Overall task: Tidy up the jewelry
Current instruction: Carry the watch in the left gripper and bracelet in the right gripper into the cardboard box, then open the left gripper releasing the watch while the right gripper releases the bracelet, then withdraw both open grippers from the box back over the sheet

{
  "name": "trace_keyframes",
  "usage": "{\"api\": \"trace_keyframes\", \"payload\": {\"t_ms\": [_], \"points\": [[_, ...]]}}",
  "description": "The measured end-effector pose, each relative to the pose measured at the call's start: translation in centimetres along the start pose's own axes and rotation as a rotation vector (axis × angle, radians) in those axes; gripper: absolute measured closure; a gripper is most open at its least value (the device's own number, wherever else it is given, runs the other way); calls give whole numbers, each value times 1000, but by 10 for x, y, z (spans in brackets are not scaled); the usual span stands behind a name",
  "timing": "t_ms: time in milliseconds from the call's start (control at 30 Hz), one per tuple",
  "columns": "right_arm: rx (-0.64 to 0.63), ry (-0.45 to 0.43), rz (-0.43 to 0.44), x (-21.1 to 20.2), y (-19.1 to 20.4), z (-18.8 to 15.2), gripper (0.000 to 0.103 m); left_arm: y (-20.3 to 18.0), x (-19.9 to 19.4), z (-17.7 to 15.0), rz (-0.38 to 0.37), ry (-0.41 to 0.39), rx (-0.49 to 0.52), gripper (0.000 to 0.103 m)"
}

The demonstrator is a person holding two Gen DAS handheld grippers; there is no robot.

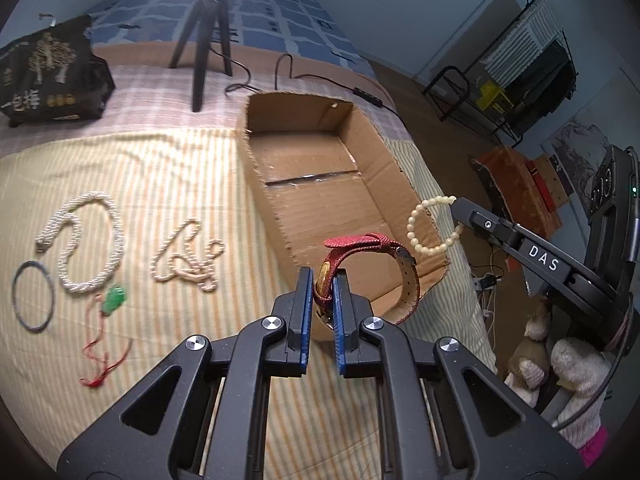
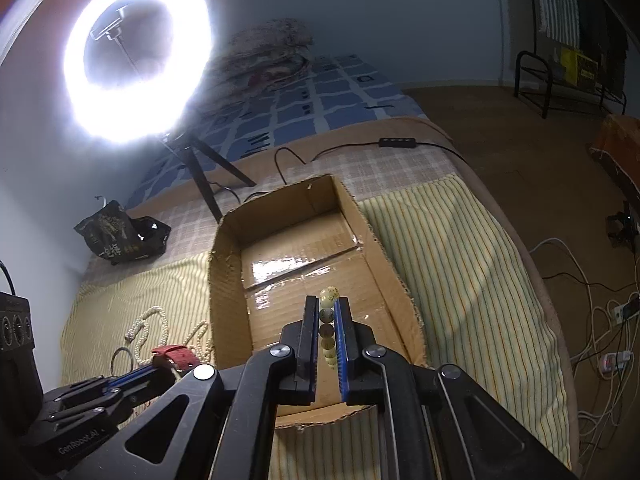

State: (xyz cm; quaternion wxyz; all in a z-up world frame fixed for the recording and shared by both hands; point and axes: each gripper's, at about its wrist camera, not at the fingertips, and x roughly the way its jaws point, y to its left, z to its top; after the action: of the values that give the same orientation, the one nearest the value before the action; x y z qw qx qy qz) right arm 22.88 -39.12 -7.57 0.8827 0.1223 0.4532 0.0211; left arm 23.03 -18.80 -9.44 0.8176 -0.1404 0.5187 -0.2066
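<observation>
My left gripper (image 1: 322, 280) is shut on a red-strapped watch (image 1: 372, 268) and holds it above the near left corner of an open cardboard box (image 1: 320, 184). My right gripper (image 2: 325, 308) is shut on a cream bead bracelet (image 2: 329, 320), held above the box (image 2: 304, 264); the bracelet also shows in the left wrist view (image 1: 430, 226) at the right gripper's tip (image 1: 456, 204). On the striped cloth to the left lie a thick pearl rope (image 1: 86, 240), a thin pearl necklace (image 1: 188, 256), a dark bangle (image 1: 32, 296) and a green pendant on red cord (image 1: 114, 300).
A ring light on a tripod (image 2: 136, 64) stands behind the box, its cable (image 1: 360, 92) running along the bed. A black snack bag (image 1: 48, 76) sits at the back left. The bed edge drops to the floor on the right, with cables (image 2: 600, 320) there.
</observation>
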Motion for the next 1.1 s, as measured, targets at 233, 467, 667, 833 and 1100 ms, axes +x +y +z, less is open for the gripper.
{"api": "trace_keyframes", "payload": {"t_ms": [233,467,667,833,1100], "points": [[24,5,-3,5,-11,1,98,1,21,6,-16,12,-30,96],[20,-9,3,5,-10,3,51,3,26,9,-56,18,-40,65],[16,-36,-22,-1,-7,5,32,4,16,8,-15,-5,-18,61],[22,-34,-14,-2,-6,4,32,8,9,6,15,-10,3,61],[14,-50,-4,-9,1,2,32,21,-16,3,69,-49,36,61]]}}
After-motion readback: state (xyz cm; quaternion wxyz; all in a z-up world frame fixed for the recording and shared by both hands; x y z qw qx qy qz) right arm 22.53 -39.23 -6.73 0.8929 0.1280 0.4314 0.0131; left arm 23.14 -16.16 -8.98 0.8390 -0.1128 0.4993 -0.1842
